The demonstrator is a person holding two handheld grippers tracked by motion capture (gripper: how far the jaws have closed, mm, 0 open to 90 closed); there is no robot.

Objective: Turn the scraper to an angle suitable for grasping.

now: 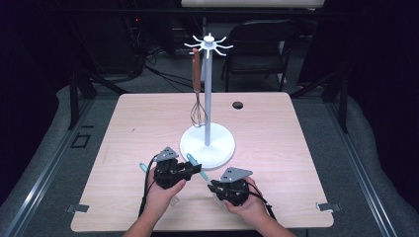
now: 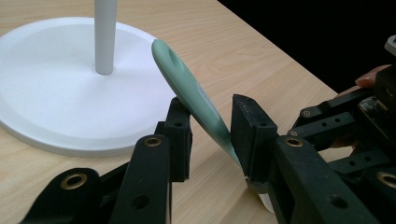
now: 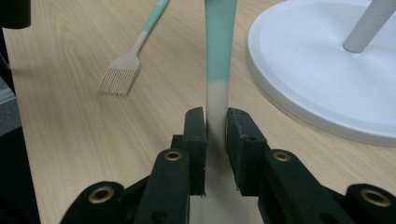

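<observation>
Where the right gripper (image 3: 215, 122) rides in its own view, its two black jaws are pressed onto the beige lower part of a mint-green utensil (image 3: 219, 51), whose handle runs up and away toward the white round base (image 3: 322, 88) of the stand. In the left gripper view, the left gripper (image 2: 210, 128) has its jaws spread on either side of the same utensil's green handle (image 2: 187, 88); the handle leans against the left jaw, and I cannot tell whether the right one touches it. The handle's rounded tip lies over the rim of the white base (image 2: 51, 93).

From the high view, both grippers sit just in front of the base (image 1: 207, 143), the left gripper (image 1: 190, 168) nearer it than the right gripper (image 1: 217, 187), each held in a person's hand.

A pastry brush (image 3: 126, 70) with beige bristles and a green handle lies flat on the table, to the left of the base in the right gripper view.

The stand's grey pole (image 1: 207, 94) rises from the base to a crown of white hooks (image 1: 209, 43), and a whisk (image 1: 197, 94) with a brown handle hangs from one, just left of the pole.

The table (image 1: 276, 133) is pale wood grain, with a dark round cable hole (image 1: 238, 105) behind and to the right of the base. Beyond it the room is dim: grey carpet, black framing, trailing cables and a dark folding chair (image 1: 257, 44) behind the stand.
</observation>
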